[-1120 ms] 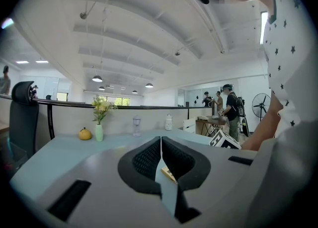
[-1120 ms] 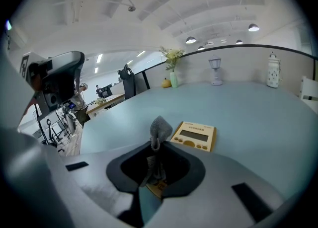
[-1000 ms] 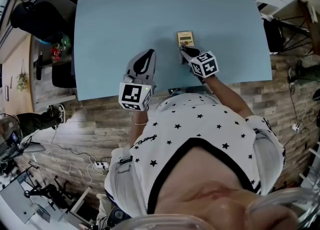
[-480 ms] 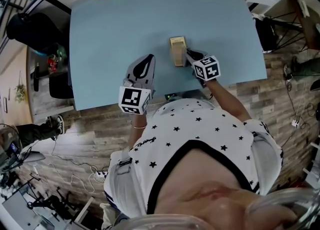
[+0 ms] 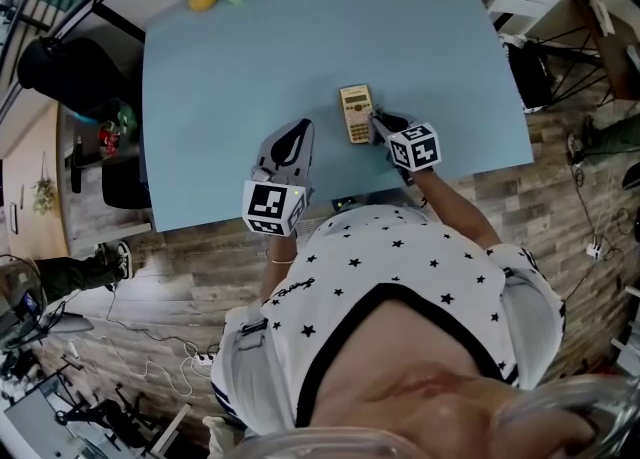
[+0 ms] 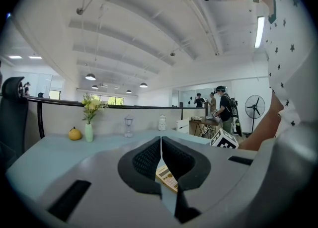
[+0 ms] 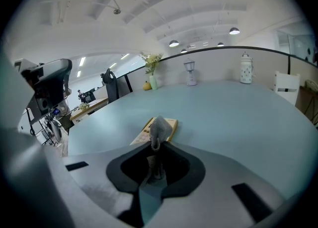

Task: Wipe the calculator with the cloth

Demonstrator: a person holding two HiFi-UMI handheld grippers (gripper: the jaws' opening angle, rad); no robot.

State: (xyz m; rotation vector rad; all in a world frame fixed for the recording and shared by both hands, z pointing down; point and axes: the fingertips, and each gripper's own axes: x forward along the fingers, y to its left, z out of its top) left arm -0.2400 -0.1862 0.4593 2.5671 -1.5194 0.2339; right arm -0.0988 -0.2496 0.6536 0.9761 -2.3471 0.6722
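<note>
Yellow calculator [image 5: 356, 114] lying flat just above centre of frame on the pale blue worktop [image 5: 230, 57], right tool [image 5: 380, 127] just right of it, pinching a grey cloth [image 7: 159, 128], left tool [image 5: 292, 139] lower left of the calculator, jaws pressed together, nothing between them

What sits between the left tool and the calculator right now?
Nothing. In the head view only bare blue table separates the left tool from the calculator.
</note>
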